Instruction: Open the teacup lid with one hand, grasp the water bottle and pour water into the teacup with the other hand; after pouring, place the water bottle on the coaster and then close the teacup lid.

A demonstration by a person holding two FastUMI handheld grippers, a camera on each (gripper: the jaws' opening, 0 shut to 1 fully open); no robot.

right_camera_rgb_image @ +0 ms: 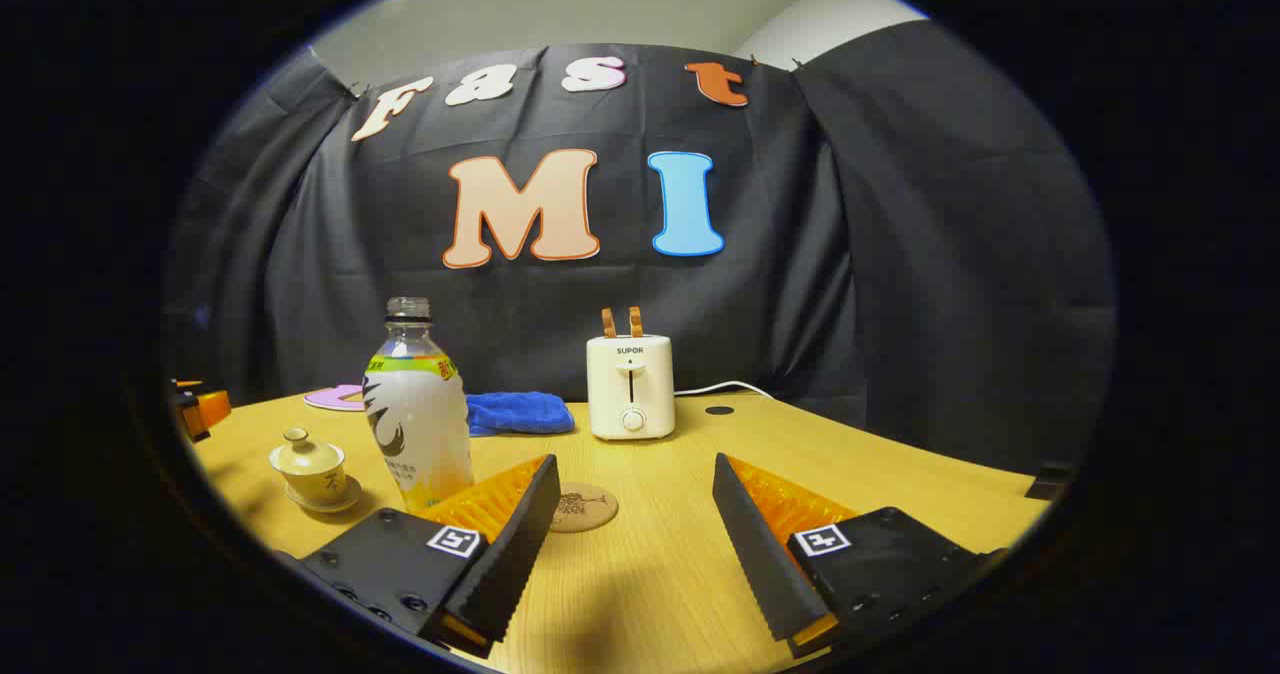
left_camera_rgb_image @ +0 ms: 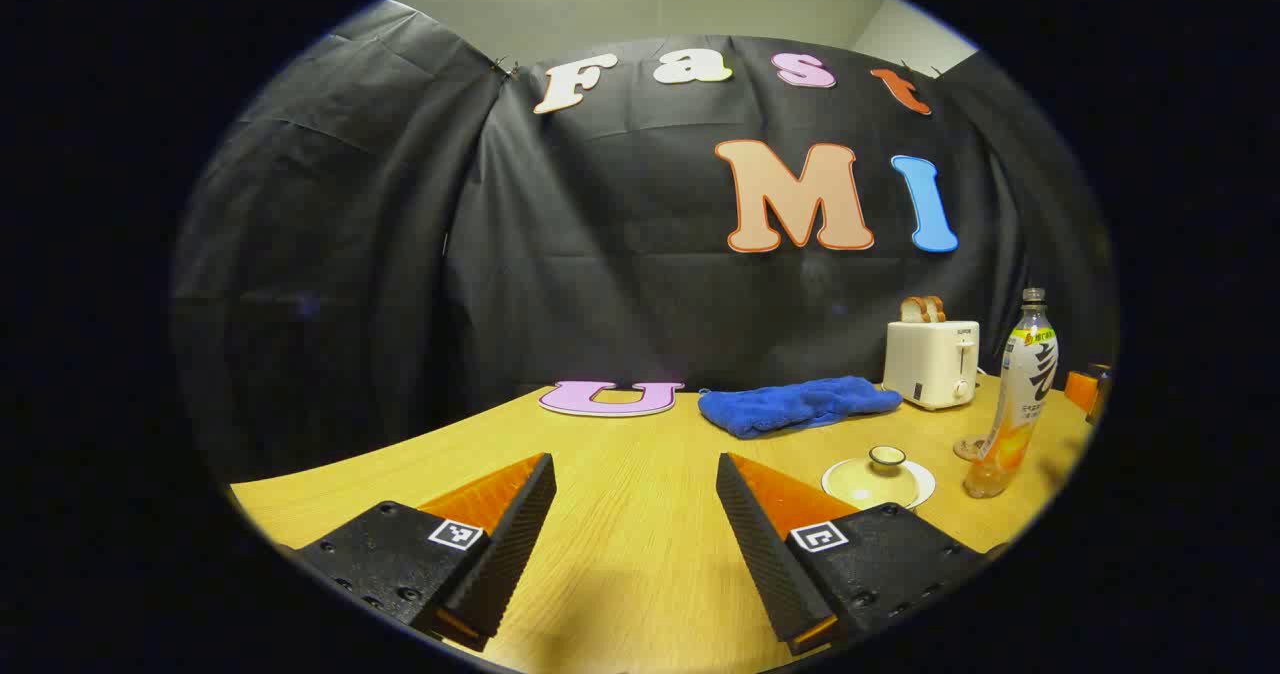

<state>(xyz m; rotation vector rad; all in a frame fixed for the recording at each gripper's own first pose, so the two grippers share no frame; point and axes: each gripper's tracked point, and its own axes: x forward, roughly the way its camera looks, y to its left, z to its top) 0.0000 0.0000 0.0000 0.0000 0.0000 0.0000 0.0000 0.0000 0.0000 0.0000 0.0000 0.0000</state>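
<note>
Left gripper [left_camera_rgb_image: 636, 534] hovers low over the light wooden table [left_camera_rgb_image: 620, 474], its two fingers spread wide with nothing between them. In the left gripper view, the small cream-coloured ceramic teacup [left_camera_rgb_image: 880, 479] sits on its matching saucer just ahead and to the right of the fingers, lid on, knob upward. The clear plastic water bottle [left_camera_rgb_image: 1012, 404], with a white-and-yellow label and pale liquid at the bottom, stands upright just right of the teacup, its cap off. Behind them are a crumpled blue cloth [left_camera_rgb_image: 795, 404] and a white two-slot toaster [left_camera_rgb_image: 932, 362] with bread slices poking up, near the black wall. Right gripper [right_camera_rgb_image: 632, 544] also hovers above the table, fingers wide apart and holding nothing. In the right gripper view, the bottle [right_camera_rgb_image: 417, 409] stands near the left finger, and the round brown cork coaster [right_camera_rgb_image: 583, 506] lies flat on the table, bare, partly hidden behind that finger's tip. The teacup [right_camera_rgb_image: 310, 464] sits left of the bottle, apart from it. The other gripper's tip shows at the far left edge; its spread cannot be judged there.
</note>
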